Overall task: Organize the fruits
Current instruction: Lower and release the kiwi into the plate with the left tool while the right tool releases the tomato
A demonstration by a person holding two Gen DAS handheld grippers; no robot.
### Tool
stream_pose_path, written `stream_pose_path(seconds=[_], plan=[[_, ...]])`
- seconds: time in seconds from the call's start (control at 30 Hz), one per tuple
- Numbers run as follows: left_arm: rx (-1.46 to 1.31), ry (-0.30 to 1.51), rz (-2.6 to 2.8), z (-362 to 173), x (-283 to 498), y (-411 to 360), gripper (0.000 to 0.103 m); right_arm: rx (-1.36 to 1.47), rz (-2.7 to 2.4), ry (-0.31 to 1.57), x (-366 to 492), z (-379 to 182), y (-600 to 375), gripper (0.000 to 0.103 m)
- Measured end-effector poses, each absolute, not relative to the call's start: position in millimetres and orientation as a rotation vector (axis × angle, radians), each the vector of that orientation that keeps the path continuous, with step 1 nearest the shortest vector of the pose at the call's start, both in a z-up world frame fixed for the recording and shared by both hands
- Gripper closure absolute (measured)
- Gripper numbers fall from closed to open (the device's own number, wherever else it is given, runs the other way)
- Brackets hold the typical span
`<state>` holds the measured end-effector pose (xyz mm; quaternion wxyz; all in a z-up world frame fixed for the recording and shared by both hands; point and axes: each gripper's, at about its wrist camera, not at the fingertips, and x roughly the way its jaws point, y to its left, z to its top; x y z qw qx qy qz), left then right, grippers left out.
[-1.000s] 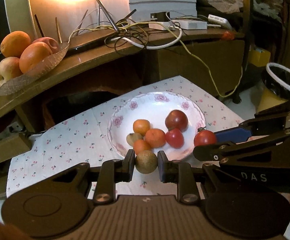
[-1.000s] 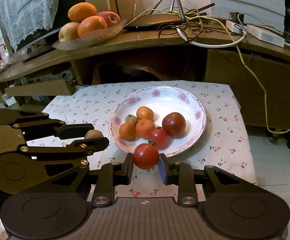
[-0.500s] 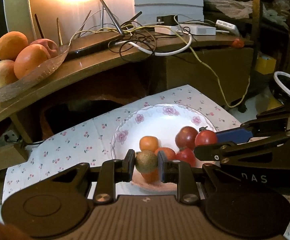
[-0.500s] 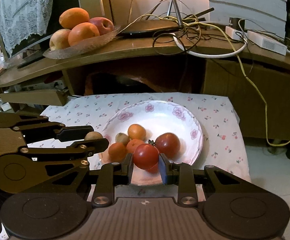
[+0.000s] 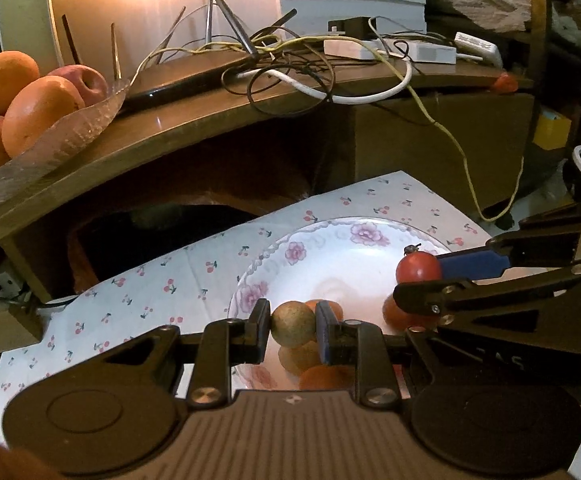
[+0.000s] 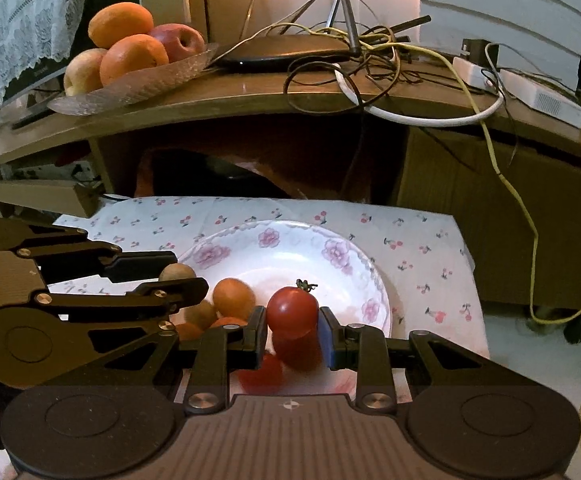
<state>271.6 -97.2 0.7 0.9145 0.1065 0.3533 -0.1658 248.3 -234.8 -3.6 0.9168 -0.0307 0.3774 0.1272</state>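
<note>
Brown fruit: I have a round, russet-skinned fruit (image 5: 293, 323) clamped between the jaws of my left gripper (image 5: 293, 326), held above the near left part of the plate.
Red tomato: my right gripper (image 6: 293, 330) has its jaws pressed on a red tomato (image 6: 293, 312) with its green stem on top, held over the near side of the plate.
Plate: white plate (image 6: 290, 240) with pink flowers around the rim, sitting on the cherry-print cloth (image 6: 418, 248) that covers the tabletop.
Fruit on the plate: I see an orange citrus (image 6: 233, 298), a small brownish fruit (image 6: 200, 314) and more orange pieces close together on the left half; a dark red fruit (image 6: 296, 350) and a bright red piece (image 6: 260, 374) lie just under the tomato, partly hidden by my right jaws.
Grippers: both hang over the plate side by side, left one at the plate's left edge, not touching each other as far as I can tell.
Shelf behind: a wooden shelf (image 6: 250, 96) stands above the cloth, with a glass dish (image 6: 138, 84) holding oranges (image 6: 134, 58) and apples (image 6: 178, 40).
Cables: a tangle of cables (image 6: 370, 64) and a black router (image 6: 282, 54) sit on that shelf, right of the dish.
</note>
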Motion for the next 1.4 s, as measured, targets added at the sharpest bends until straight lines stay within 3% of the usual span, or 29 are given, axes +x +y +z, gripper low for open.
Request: stream_pose_path(seconds=[1.03, 1.4], plan=[[0.199, 0.751, -0.319, -13.2, 288.1, -98.6, 0.072, -0.072, 0.254, 0.770, 280.0, -18.0, -233.9, 0.071], [0.180, 0.740, -0.320, -2.9, 282.3, -95.6, 0.060, -0.052, 0.240, 0.756, 274.3, -9.3, -242.4, 0.065]])
